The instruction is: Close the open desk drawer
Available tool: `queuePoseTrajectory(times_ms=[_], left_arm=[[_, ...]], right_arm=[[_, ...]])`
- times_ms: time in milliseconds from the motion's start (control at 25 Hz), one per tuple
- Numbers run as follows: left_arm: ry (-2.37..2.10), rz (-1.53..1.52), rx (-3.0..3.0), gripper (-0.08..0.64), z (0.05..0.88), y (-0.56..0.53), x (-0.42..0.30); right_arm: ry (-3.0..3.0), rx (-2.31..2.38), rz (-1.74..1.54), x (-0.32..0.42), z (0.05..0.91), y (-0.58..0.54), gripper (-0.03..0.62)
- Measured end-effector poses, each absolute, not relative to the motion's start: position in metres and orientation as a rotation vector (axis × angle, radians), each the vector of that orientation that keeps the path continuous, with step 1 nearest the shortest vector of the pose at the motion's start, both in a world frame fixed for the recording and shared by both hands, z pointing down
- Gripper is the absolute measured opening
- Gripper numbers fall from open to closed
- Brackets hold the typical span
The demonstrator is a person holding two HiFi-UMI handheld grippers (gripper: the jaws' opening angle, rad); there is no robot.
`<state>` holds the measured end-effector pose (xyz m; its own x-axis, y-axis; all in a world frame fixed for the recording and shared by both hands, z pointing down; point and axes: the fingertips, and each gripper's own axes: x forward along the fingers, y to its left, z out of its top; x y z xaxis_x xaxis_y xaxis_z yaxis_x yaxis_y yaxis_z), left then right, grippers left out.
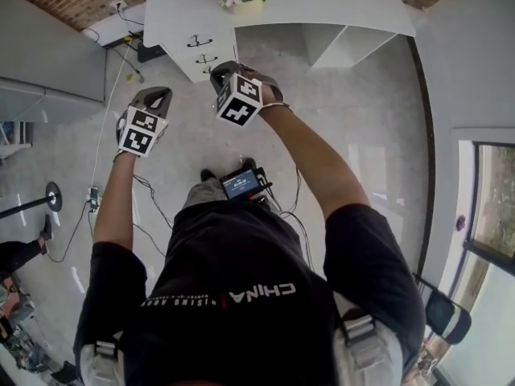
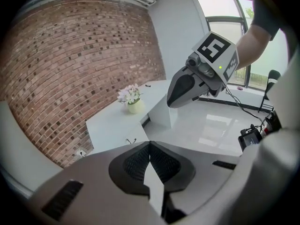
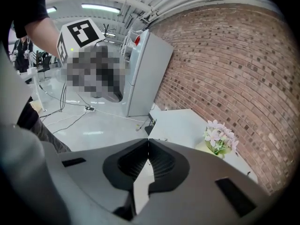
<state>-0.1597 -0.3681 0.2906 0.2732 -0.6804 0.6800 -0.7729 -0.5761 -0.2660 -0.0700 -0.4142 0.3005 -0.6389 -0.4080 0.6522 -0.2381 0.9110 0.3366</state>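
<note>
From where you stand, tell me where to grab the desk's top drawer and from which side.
Take the dark handle at the middle of the top drawer front, coming straight at it from the floor side. It seems the only part standing out from the flat white face.

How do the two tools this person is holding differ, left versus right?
The right tool reaches farther forward, close to the desk's drawers; the left tool hangs back over the floor. The right tool lines up with the drawers; the left tool sits off to their side. Both have jaws shut on nothing and carry a marker cube.
</note>
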Motion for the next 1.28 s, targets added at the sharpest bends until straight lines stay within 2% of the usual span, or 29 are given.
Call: queuePoseTrajectory(times_ms=[480, 1040, 1280], left_arm=[[-1.450, 1.211, 2.447, 0.012, 0.257, -0.265, -0.123], [-1.456, 1.176, 2.494, 0.012, 0.266, 0.006, -0.069], [-1.426, 1.141, 2.527, 0.012, 0.264, 0.073, -0.031]], right_arm=[[-2.255, 0.493, -0.362, -0.013, 0.265, -0.313, 0.015], [-2.233, 0.506, -0.429, 0.029, 0.258, -0.045, 0.015], [-2.231, 0.504, -0.413, 0.054, 0.256, 0.034, 0.015]])
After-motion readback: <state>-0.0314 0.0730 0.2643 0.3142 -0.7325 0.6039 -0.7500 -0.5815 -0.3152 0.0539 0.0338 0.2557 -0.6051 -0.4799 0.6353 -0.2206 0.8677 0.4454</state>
